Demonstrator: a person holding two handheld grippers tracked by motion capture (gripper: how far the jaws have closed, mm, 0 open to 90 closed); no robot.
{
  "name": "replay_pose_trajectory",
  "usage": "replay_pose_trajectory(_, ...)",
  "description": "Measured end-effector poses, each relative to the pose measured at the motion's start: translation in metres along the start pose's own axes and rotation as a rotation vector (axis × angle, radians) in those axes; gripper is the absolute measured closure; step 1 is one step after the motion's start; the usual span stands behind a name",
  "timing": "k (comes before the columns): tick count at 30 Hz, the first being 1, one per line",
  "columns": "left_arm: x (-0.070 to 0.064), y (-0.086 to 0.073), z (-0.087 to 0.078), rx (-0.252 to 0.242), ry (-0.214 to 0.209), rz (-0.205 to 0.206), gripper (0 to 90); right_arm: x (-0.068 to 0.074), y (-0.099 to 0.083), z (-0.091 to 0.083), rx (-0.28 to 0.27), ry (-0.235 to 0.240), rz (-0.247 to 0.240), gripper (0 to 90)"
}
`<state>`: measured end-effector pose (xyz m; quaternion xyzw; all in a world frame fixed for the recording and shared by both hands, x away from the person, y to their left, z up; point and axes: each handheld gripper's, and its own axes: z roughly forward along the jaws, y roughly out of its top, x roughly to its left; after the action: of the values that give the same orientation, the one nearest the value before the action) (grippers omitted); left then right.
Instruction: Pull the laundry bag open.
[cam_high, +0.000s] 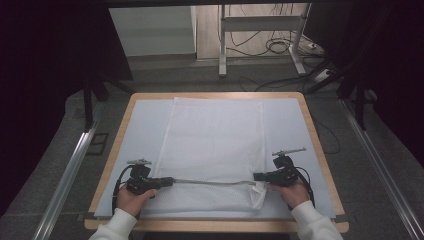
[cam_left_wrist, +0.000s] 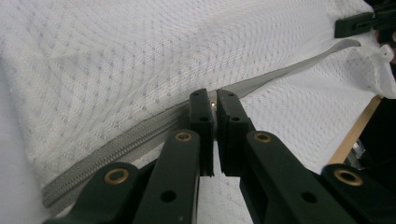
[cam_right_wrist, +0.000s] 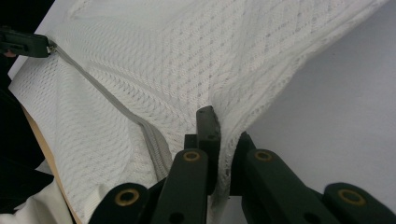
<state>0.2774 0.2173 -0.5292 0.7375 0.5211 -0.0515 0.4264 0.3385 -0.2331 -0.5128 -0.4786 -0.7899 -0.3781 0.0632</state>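
Two hand-held grippers work our mesh laundry bag (cam_high: 212, 145): the left hand-held gripper (cam_high: 170, 181) pinches the zipper pull (cam_left_wrist: 213, 105), the right hand-held gripper (cam_high: 256, 176) clamps the mesh corner, and the grey zipper (cam_high: 210, 182) runs straight between them.

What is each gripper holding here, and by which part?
Left gripper pinches the zipper pull of the white mesh bag; right gripper grips the bag's fabric edge beside the grey zipper.

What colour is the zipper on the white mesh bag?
Grey, against the white mesh bag; the zipper shows best in the left gripper view.
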Motion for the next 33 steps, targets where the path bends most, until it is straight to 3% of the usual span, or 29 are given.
replay_pose_trajectory(20, 0.012, -0.006, -0.014, -0.017, 0.012, -0.032, 87.1, 0.0, 0.0, 0.0, 0.002, -0.007, 0.0, 87.7)
replay_pose_trajectory(33, 0.012, -0.007, -0.014, -0.01, 0.048, -0.007, 87.1, -0.001, 0.0, 0.0, 0.004, -0.009, -0.001, 87.7)
